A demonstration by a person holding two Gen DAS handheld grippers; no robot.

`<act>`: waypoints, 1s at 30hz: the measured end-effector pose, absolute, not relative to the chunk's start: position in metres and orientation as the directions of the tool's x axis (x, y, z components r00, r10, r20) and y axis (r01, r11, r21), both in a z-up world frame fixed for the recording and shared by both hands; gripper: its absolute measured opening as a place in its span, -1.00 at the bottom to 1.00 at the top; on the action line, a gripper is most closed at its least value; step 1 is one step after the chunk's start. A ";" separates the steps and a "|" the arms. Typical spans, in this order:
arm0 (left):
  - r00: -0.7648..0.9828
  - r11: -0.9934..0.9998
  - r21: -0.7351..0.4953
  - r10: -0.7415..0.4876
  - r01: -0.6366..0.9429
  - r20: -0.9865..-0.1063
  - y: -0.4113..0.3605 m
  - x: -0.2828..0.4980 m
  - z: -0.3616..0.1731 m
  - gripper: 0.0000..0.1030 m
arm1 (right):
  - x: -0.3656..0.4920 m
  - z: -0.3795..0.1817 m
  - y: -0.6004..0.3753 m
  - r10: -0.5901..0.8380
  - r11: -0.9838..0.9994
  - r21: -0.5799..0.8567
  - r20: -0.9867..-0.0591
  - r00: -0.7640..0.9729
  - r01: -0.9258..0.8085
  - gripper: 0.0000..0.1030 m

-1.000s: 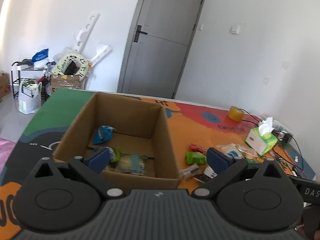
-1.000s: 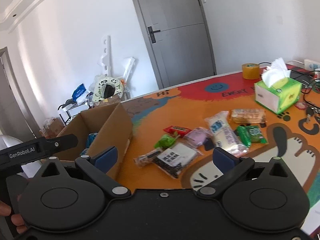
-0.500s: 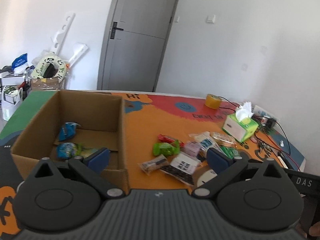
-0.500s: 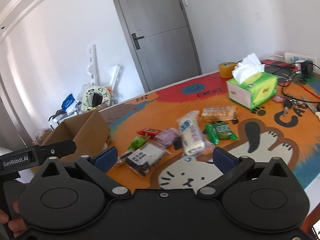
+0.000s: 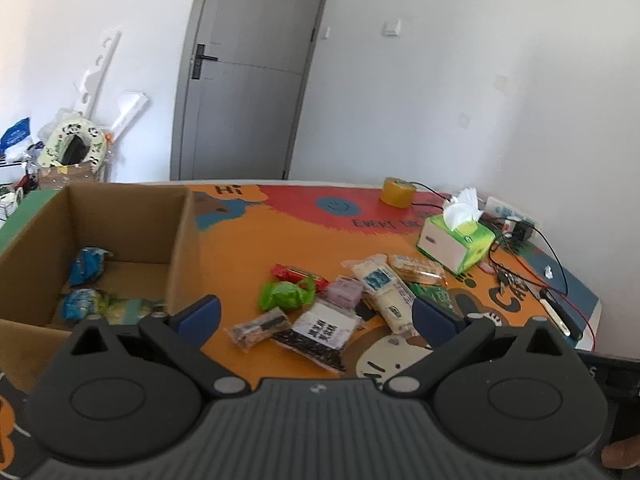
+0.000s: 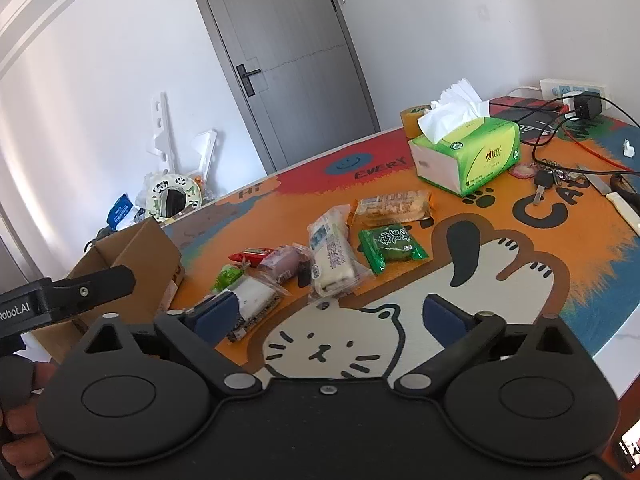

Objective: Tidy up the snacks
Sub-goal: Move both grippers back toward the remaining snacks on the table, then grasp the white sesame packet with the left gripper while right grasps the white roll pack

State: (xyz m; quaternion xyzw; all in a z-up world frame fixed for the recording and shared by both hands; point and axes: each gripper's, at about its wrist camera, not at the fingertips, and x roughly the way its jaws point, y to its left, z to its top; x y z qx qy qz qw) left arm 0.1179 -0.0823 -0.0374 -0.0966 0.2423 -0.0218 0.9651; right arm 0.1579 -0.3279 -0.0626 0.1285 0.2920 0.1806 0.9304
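Both two-finger tongs hung wide open and empty above the cartoon-printed orange table mat. The left gripper, blue pads spread well apart, hovered between the open brown cardboard box and the loose pile of snacks, with nothing between its pads. The right gripper was equally spread and held nothing, its near pad seen just over the white-labelled clear bag of dark seeds.

A few blue and green packets already lay in the box; most snacks remained on the mat, well apart from it. Among them were a crinkled bright-green wrapped sweet, a slim red wrapper, a mauve pouch, a long white-and-blue packet, a dark-green square packet and a clear tray of golden biscuits.

The next pick probably called for lowering one gripper squarely over a single packet at the pile's near edge, closing across its narrow width. Slippery film could slide, and overlapping wrappers risked a double pick. The green tissue box and the tangle of black and red cables were best left alone.
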 end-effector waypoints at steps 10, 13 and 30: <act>0.863 0.984 -0.178 -0.101 0.013 -0.495 -0.098 0.145 -0.059 0.76 | 0.180 -0.074 -0.328 0.413 0.902 0.344 -0.516 0.750 -0.260 0.29; 0.852 0.982 -0.189 -0.114 0.018 -0.512 -0.100 0.155 -0.064 0.67 | 0.188 -0.075 -0.325 0.416 0.901 0.342 -0.517 0.748 -0.265 0.18; 0.790 0.980 -0.196 -0.128 0.009 -0.599 -0.097 0.201 -0.097 0.39 | 0.234 -0.085 -0.307 0.429 0.898 0.345 -0.540 0.724 -0.274 0.09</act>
